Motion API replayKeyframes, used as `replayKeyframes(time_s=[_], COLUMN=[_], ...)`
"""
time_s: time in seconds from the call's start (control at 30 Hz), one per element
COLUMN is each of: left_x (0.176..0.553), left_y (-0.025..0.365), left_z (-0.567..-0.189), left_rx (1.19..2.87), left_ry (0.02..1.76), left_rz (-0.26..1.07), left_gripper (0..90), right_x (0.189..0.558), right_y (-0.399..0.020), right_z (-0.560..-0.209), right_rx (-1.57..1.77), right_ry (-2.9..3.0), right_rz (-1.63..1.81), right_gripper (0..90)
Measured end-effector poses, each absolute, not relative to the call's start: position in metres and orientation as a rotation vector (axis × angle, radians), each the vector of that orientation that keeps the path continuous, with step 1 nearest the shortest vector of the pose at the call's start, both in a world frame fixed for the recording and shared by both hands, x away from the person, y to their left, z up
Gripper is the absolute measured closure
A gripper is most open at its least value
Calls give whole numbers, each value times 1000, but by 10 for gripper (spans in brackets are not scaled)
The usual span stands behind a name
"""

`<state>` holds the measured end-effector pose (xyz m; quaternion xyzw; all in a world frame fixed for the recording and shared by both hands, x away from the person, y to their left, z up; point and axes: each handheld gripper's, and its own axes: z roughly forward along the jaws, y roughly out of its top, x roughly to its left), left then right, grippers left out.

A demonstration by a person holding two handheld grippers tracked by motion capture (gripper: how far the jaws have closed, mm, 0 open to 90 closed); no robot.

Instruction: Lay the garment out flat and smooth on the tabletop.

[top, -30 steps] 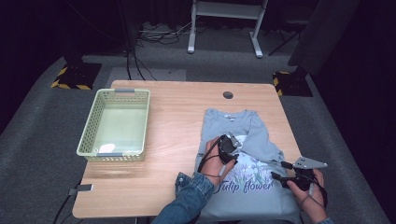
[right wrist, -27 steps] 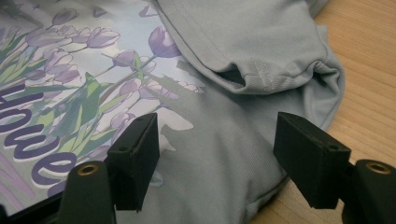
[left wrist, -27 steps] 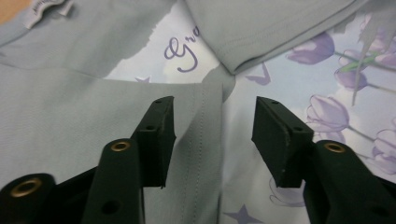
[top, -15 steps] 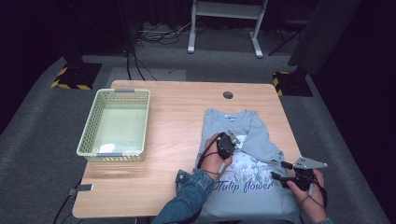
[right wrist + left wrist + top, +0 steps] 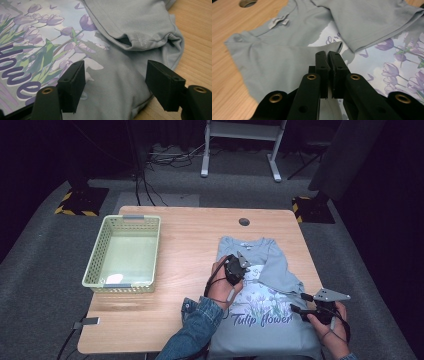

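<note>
- We have the right sleeve [image 5: 280, 270] folded over the T-shirt [image 5: 265, 325] near the desk's [image 5: 190, 235] right edge.
- Left gripper [image 5: 327, 56] has just closed, pinching the left sleeve's hem [image 5: 335, 47] — that fold remains.
- Right gripper [image 5: 115, 82] hovers wide, holding nothing; the basket [image 5: 100, 251] waits.

Wooden desk [image 5: 185, 250], pale grain, with a round cable hole [image 5: 244, 221] near its far edge. Light green slatted basket [image 5: 124, 254] on the desk's left half, a small white patch on its floor at the near left corner. Beyond the desk's far edge: white metal stand legs [image 5: 240, 147] on grey carpet, black cables [image 5: 150, 165] trailing to the desk's far left, and yellow-black striped floor markers [image 5: 80, 202] off both far corners of the desk.
</note>
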<state>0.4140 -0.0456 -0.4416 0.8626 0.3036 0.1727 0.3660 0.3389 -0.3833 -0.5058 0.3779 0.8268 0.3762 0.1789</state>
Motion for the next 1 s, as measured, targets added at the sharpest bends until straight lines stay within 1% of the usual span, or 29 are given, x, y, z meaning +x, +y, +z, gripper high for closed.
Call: replayKeyframes(time_s=[0.6,0.77,0.83,0.87,0.9,0.93,0.97,1.0], left_x=[422,423,422,421,420,419,417,415], left_y=[-1,23,38,49,61,73,85,93], left_z=[-417,-413,-412,-412,-413,-415,-418,-420], left_rx=[2169,2111,2091,2082,2063,2021,1974,1946], left_ry=[878,955,1033,1101,1170,1250,1309,1336], left_rz=[546,557,591,624,654,666,681,701], left_gripper=[854,852,852,850,835,782,689,575], right_x=[338,338,338,338,338,338,338,338], right_y=[-383,-383,-383,-383,-383,-383,-383,-383], right_z=[-506,-506,-506,-506,-506,-506,-506,-506], right_rx=[1059,1060,1059,1059,1059,1060,1060,1061], right_ry=[2340,2340,2340,2340,2340,2340,2340,2341], right_rz=[1065,1065,1065,1065,1065,1065,1066,1066], right_gripper=[334,334,334,334,335,335,334,335])
